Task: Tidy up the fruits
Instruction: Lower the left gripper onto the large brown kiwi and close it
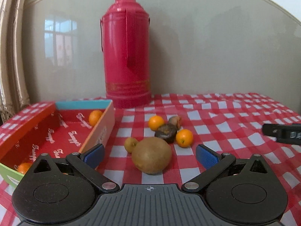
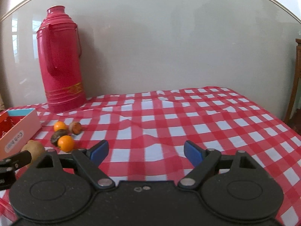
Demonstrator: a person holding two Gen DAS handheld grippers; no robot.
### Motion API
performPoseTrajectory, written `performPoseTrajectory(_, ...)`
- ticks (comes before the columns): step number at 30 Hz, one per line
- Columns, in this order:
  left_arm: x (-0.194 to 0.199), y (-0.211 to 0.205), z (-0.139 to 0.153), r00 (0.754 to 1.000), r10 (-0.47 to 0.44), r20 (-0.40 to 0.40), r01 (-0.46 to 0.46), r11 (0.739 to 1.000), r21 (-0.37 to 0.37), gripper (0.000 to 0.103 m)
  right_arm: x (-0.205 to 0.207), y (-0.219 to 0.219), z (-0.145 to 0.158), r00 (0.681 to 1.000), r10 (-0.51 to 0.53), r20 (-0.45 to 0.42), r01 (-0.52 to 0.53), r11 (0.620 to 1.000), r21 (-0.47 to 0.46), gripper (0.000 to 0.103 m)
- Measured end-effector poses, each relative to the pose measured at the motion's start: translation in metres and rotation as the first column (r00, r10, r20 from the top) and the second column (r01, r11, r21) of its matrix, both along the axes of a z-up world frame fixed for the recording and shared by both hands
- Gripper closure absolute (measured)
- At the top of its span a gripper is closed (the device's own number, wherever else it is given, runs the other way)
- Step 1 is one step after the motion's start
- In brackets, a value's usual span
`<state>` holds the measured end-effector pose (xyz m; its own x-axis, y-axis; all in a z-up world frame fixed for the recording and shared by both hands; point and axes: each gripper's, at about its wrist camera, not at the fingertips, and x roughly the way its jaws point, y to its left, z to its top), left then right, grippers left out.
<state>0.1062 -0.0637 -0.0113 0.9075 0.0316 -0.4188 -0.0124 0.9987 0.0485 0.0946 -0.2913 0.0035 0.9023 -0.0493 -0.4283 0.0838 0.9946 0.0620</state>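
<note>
A large brown kiwi [image 1: 151, 155] lies on the checked cloth between the blue pads of my open left gripper [image 1: 150, 155], which do not touch it. Behind it sit a small greenish fruit [image 1: 130, 144], two oranges [image 1: 156, 122] [image 1: 184, 137], a dark fruit [image 1: 166, 133] and a brownish one [image 1: 175, 121]. The red-lined box [image 1: 102, 130] at the left holds two oranges [image 1: 95, 117] [image 1: 23, 167]. My right gripper [image 2: 146, 151] stands open over bare cloth, with the oranges [image 2: 65, 143] and the kiwi [image 2: 33, 149] to its left.
A tall red thermos [image 1: 128, 56] stands by the wall behind the fruit. The table's right edge [image 2: 278, 116] drops off beside a wooden piece of furniture [image 2: 297, 79]. The right gripper's black tip [image 1: 282, 132] shows at the left view's right side.
</note>
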Motion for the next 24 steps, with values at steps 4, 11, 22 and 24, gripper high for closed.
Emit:
performPoseTrajectory(4, 0.01, -0.009, -0.007, 0.999, 0.001, -0.032, 0.0, 1.0, 0.018, 0.001, -0.002, -0.011, -0.001, 1.0, -0.018, -0.007, 0.018, 1.0, 0.003, 0.022)
performPoseTrajectory(11, 0.03, -0.009, -0.013, 0.995, 0.027, -0.099, -0.028, 1.0, -0.013, 0.018, 0.002, -0.024, -0.009, 0.995, -0.07, -0.068, 0.069, 0.997, -0.022, 0.022)
performPoseTrajectory(22, 0.05, -0.004, -0.017, 0.987, 0.045, -0.153, -0.051, 0.998, -0.036, 0.02, 0.0, -0.033, -0.013, 0.993, -0.081, -0.082, 0.079, 0.997, -0.027, 0.022)
performPoseTrajectory(24, 0.053, -0.004, -0.018, 0.985, 0.045, -0.164, -0.051, 0.998, -0.032, 0.034, 0.002, -0.033, -0.014, 0.992, -0.089, -0.089, 0.087, 0.996, -0.027, 0.022)
